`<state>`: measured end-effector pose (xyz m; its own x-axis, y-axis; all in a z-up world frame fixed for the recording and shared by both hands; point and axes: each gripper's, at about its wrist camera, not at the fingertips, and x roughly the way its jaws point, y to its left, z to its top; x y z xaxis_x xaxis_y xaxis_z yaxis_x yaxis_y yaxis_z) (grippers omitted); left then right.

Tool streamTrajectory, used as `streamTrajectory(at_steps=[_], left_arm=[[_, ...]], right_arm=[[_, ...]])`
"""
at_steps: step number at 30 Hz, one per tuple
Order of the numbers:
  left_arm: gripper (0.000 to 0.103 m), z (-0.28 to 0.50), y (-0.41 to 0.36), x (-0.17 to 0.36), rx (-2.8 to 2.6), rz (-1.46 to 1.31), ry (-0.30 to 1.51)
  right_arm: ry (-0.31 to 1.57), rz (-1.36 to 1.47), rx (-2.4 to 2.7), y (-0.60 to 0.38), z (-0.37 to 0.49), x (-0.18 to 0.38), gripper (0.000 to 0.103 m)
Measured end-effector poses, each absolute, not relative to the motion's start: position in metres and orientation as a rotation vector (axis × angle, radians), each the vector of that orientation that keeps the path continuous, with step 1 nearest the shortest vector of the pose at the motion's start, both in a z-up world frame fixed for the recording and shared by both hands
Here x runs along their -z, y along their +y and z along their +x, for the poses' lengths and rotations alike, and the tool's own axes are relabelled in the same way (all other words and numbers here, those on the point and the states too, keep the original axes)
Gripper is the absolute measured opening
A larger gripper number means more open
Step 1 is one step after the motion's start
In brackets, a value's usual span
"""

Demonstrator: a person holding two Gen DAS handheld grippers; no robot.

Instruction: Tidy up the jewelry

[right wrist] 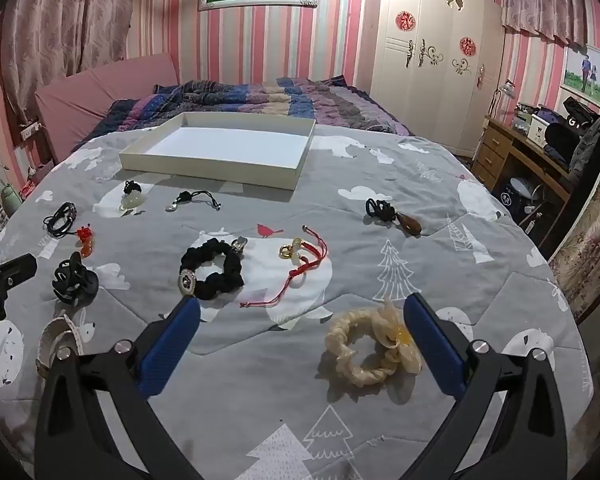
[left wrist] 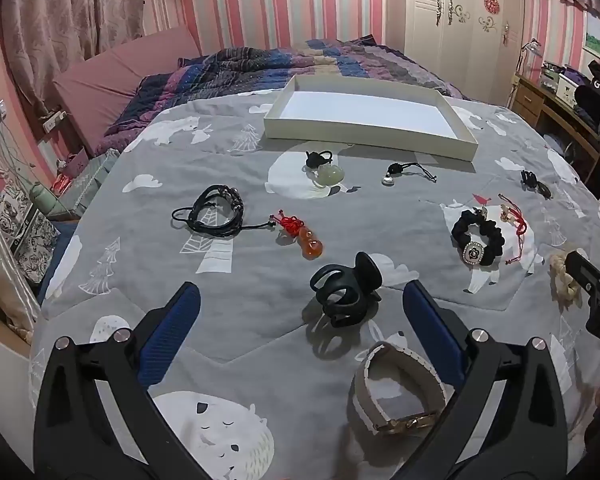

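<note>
The left gripper [left wrist: 300, 320] hangs wide-jawed over the black claw clip [left wrist: 346, 294] at its twelve o'clock; the right gripper [right wrist: 302, 328], equally wide, has the cream scrunchie [right wrist: 374, 350] at two o'clock. Sorting looks unstarted: the white tray [right wrist: 204, 168] is bare, so closing on a piece comes next.

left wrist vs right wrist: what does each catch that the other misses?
Only the left wrist view shows the whole beige watch strap with gold buckle; the right view catches just its edge.

Only the right wrist view shows the brown teardrop pendant on a black cord in full, plus the whole cream scrunchie with a flower.

Both show the white shallow box, black claw clip, black scrunchie and orange gourd charm.
</note>
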<state>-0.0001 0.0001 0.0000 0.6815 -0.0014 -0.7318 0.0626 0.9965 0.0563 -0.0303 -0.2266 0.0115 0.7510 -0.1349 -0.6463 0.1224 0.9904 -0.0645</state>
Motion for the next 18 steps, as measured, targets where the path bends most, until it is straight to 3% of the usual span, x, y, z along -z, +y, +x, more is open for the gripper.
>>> streamTrajectory(at_steps=[18], left_arm=[[0.100,-0.007,0.002,-0.005,0.032,0.085,0.817]], right_arm=[[0.702,-0.014,0.149,-0.226,-0.034,-0.011,0.101]])
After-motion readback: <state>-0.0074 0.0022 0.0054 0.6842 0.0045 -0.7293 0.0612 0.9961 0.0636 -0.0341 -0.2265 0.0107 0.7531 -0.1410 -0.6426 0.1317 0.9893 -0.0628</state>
